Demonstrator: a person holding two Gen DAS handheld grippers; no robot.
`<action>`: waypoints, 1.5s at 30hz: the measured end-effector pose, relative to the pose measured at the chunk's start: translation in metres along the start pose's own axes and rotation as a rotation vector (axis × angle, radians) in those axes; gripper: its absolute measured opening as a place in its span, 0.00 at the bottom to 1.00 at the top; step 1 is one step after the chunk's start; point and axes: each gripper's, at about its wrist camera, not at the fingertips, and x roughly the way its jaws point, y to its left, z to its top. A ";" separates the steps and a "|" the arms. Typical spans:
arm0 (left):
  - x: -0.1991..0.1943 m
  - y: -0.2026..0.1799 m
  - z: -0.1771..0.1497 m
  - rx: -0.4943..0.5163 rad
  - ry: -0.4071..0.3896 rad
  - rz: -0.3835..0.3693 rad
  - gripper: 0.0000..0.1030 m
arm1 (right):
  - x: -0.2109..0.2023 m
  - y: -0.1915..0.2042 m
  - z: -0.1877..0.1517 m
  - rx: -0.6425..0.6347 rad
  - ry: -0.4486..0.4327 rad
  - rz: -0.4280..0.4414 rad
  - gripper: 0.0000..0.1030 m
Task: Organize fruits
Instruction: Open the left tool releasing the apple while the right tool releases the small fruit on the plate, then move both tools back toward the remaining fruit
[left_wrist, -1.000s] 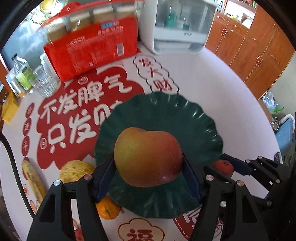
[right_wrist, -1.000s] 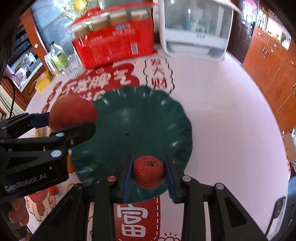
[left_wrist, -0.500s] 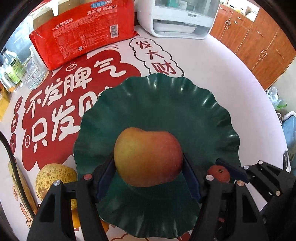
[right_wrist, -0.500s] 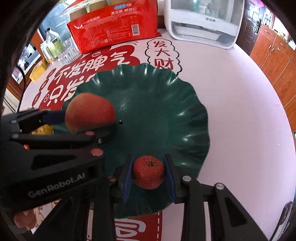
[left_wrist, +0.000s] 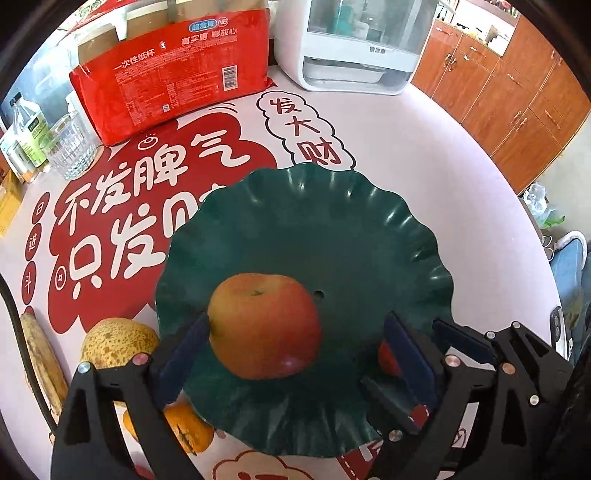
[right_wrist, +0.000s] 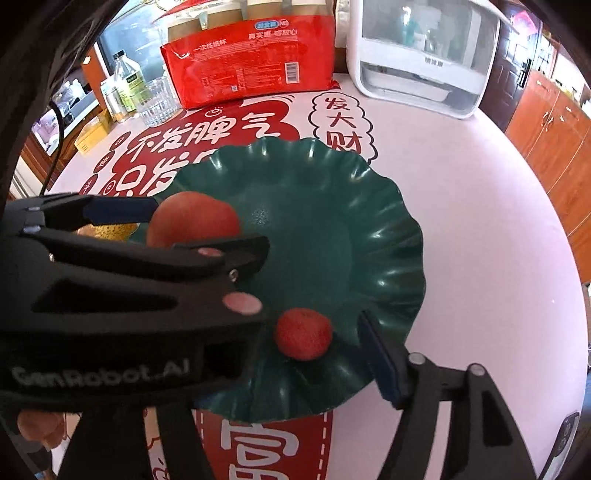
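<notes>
Nearest the left camera, the left gripper (left_wrist: 295, 332) was seen with its fingers spread; half a second earlier they had been pinched on the apple (left_wrist: 264, 325), which now sat released on the near part of the green plate (left_wrist: 332, 221), the left finger still touching or very near it and the right finger well clear. In the right view, the right gripper (right_wrist: 314, 343) had likewise been opened: its fingers were spread, and the small red fruit (right_wrist: 303, 334), gripped a moment before, lay free on the plate's near rim area between them. Both fruits could therefore be judged as delivered, so that two placements were complete and the grippers were free to be drawn back for more. Just beside the plate's left edge, a pear (left_wrist: 118, 343), an orange (left_wrist: 184, 428) and a banana (left_wrist: 40, 354) were left on the counter (left_wrist: 424, 158), apparently not yet sorted. Farther back, a glass (left_wrist: 74, 147), a red packet (left_wrist: 173, 70) and a white appliance (left_wrist: 354, 44) were standing against the far edge.
</notes>
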 end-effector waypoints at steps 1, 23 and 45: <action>-0.003 0.000 -0.001 -0.005 -0.001 -0.004 0.92 | -0.001 0.000 -0.001 0.004 0.002 0.005 0.69; -0.071 0.000 -0.020 0.020 -0.089 0.045 0.97 | -0.047 0.007 -0.018 0.039 -0.058 0.024 0.68; -0.177 0.032 -0.089 -0.023 -0.200 0.043 0.98 | -0.121 0.054 -0.041 -0.024 -0.126 -0.036 0.68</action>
